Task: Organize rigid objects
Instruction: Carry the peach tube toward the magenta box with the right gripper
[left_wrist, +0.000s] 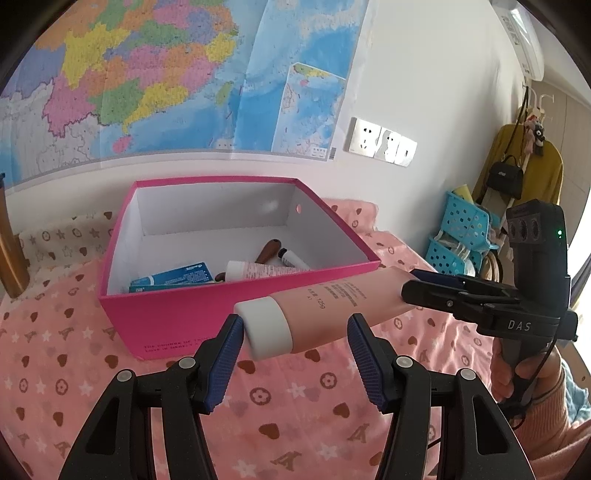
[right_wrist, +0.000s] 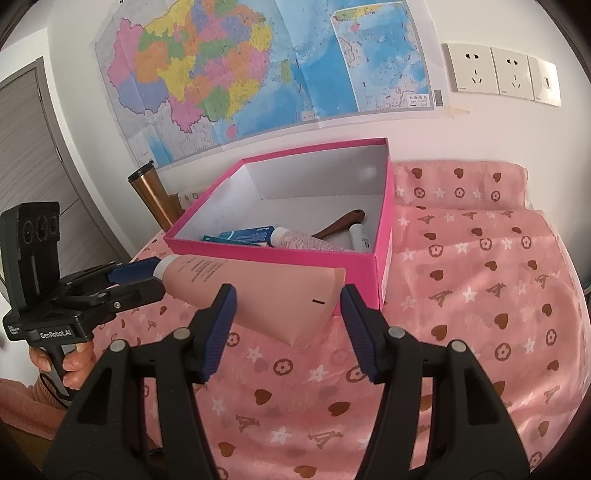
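A pink tube (left_wrist: 332, 306) with a white cap (left_wrist: 266, 328) hangs level over the bed, just in front of the open pink box (left_wrist: 177, 317). My left gripper (left_wrist: 295, 343) is shut on its cap end, one pad against the cap and the other against the body. My right gripper (right_wrist: 288, 310) is shut across the flat crimped end of the pink tube (right_wrist: 280, 299). In the left wrist view the right gripper (left_wrist: 410, 286) comes in from the right. The pink box (right_wrist: 362, 273) holds a blue carton (right_wrist: 247, 234), a patterned tube (right_wrist: 303, 242), a brown-handled item (right_wrist: 340, 223) and a small white tube (right_wrist: 360, 240).
The bed is spread with a pink patterned sheet (right_wrist: 480, 295), with a pillow (right_wrist: 461, 181) behind it. A copper tumbler (right_wrist: 151, 195) stands left of the box by the wall. Blue baskets (left_wrist: 461, 229) sit beyond the bed's right side. A person's hand (right_wrist: 77, 365) grips the left handle.
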